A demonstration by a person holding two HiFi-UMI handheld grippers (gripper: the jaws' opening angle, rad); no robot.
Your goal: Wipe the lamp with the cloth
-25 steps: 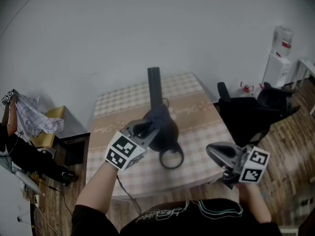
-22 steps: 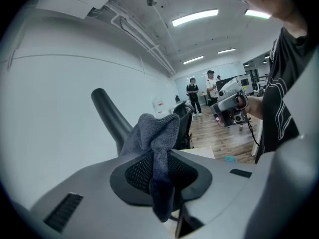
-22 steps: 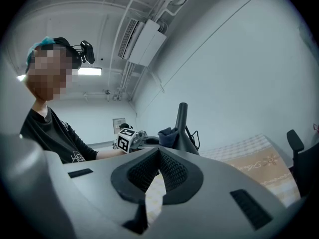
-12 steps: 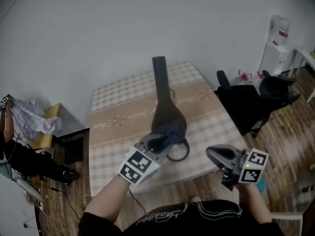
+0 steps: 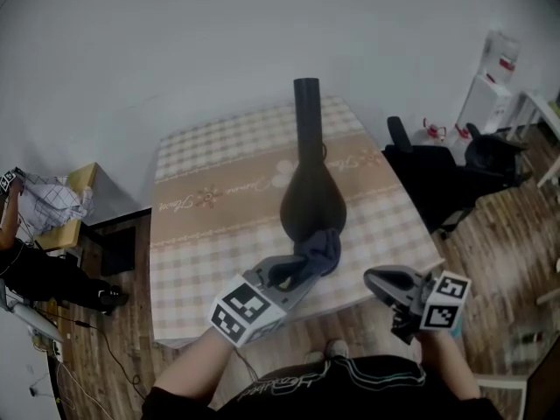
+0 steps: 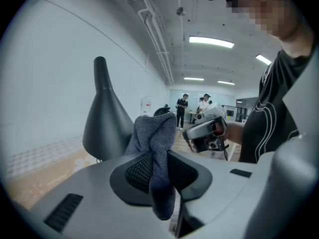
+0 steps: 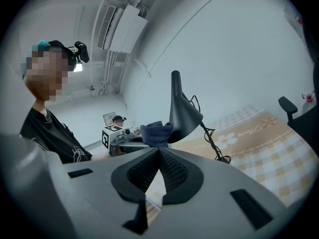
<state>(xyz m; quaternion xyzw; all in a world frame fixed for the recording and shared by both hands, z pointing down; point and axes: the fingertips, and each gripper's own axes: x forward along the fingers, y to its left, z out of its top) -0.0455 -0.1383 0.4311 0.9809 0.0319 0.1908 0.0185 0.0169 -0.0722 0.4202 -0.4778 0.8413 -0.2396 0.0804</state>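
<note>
— Where was the cloth [image 5: 318,252]?
— Pinched in the left gripper's [image 5: 287,275] closed jaws, against the lamp [image 5: 311,201] on the table [image 5: 206,226].
— The right gripper [image 5: 382,280]?
— Jaws together, holding nothing, beside the table's near edge.

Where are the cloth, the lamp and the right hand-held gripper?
cloth [image 5: 321,252], head view, bunched middle.
lamp [image 5: 312,201], head view, bulbous shade.
right hand-held gripper [image 5: 374,278], head view, between its fingertips.

left gripper [image 5: 289,272] / right gripper [image 5: 378,278]: grey, black-white marker cubes [image 5: 241,310] | shirt [image 5: 350,383]: black, pale lines
</note>
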